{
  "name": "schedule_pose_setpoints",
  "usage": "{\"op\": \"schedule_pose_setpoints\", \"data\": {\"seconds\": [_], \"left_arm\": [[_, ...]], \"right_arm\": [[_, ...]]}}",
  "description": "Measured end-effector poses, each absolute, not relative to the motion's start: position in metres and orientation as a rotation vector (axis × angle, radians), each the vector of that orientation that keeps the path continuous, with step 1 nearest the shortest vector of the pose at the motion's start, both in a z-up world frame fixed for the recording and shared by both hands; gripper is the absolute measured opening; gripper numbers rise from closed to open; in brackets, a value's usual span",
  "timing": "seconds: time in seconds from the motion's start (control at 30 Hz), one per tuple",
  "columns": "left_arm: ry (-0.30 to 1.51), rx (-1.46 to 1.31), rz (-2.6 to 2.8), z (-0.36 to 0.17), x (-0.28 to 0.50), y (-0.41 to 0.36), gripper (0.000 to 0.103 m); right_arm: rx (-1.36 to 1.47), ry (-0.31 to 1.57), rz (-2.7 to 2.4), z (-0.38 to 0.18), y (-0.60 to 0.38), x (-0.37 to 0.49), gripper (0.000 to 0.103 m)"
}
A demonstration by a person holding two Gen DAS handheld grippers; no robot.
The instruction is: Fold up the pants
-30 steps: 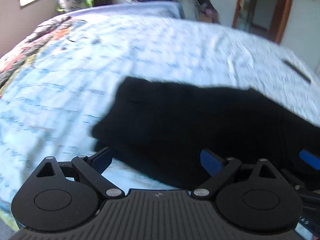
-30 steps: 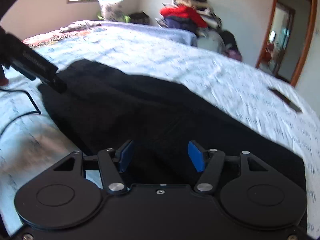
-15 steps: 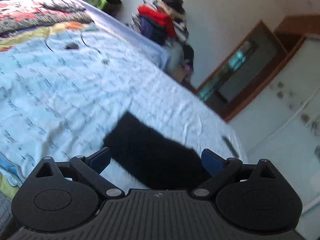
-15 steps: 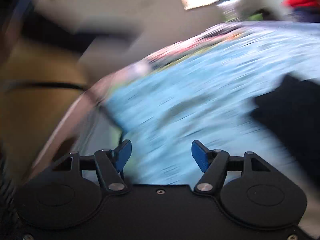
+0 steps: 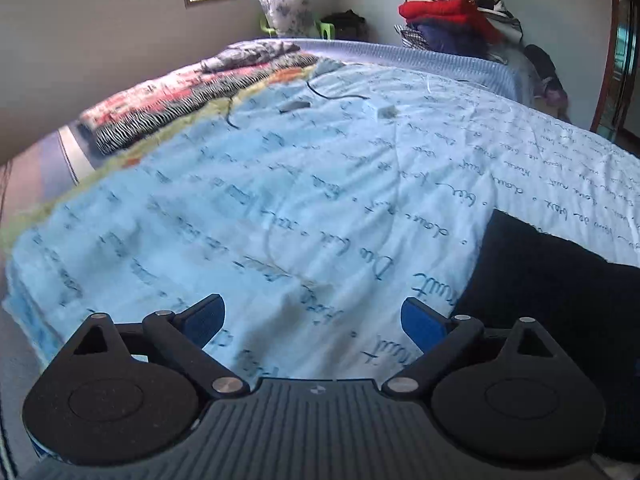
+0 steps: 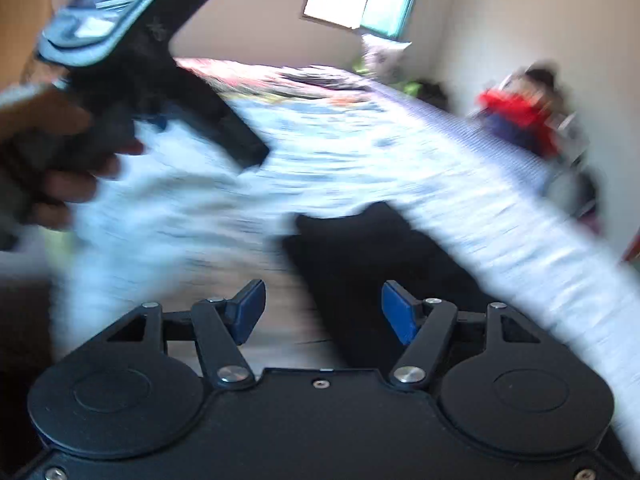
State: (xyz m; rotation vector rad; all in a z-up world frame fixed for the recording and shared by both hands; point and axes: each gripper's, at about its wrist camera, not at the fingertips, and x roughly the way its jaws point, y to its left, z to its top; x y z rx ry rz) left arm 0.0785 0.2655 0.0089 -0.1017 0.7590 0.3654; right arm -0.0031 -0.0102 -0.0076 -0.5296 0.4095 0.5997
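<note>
A big bed (image 5: 280,208) with a blue sheet holds the black pants (image 5: 560,280). Left tongs (image 5: 312,316) closing (nothing between). Right tongs (image 6: 322,312) spread, empty.

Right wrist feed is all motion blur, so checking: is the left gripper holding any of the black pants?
Observer: No. The left gripper is empty, its jaws closing over bare bedsheet.
Operator: Where are the pants from it?
Observer: The black pants lie flat on the sheet to the right of its right finger, one squared corner pointing up the bed.
Operator: Anything ahead of it?
Observer: A black cable lies farther up the sheet.
</note>
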Motion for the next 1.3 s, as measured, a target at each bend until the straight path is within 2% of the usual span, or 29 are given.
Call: {"op": "schedule_pose_setpoints", "data": {"seconds": [0.17,0.33,0.37,0.43,0.47,0.57,0.8,1.17,1.2,1.27,1.3], "left_arm": [[0.779,-0.200,0.267,0.000,0.085,0.265,0.097],[0.830,-0.265,0.198,-0.005,0.094,0.270,0.097],[0.844,-0.289,0.184,-0.007,0.095,0.271,0.097],[0.866,-0.346,0.158,-0.013,0.100,0.274,0.097],[0.877,-0.381,0.145,-0.016,0.104,0.277,0.097],[0.892,-0.478,0.098,-0.022,0.110,0.282,0.097],[0.908,-0.660,-0.011,-0.030,0.135,0.283,0.098],[0.931,-0.859,-0.124,-0.046,0.177,0.272,0.096],[0.935,-0.869,-0.133,-0.047,0.180,0.271,0.094],[0.954,-0.855,-0.158,-0.048,0.187,0.266,0.076],[0.967,-0.837,-0.176,-0.049,0.190,0.263,0.053]], "right_arm": [[-0.718,0.416,0.634,-0.031,0.026,0.011,0.064],[-0.919,0.306,0.539,-0.046,0.054,0.004,0.064],[-0.938,0.293,0.528,-0.047,0.059,0.005,0.061],[-0.955,0.294,0.531,-0.051,0.065,0.007,0.036],[-0.950,0.301,0.536,-0.053,0.066,0.008,0.019],[-0.912,0.274,0.540,-0.049,0.060,0.003,0.014],[-0.541,0.345,0.622,-0.010,0.022,0.024,0.012],[-0.390,0.361,0.650,-0.008,0.015,0.036,0.012],[-0.369,0.367,0.654,-0.007,0.012,0.038,0.012],[-0.319,0.378,0.663,-0.005,0.007,0.042,0.012],[-0.299,0.383,0.665,-0.005,0.005,0.044,0.012]]}}
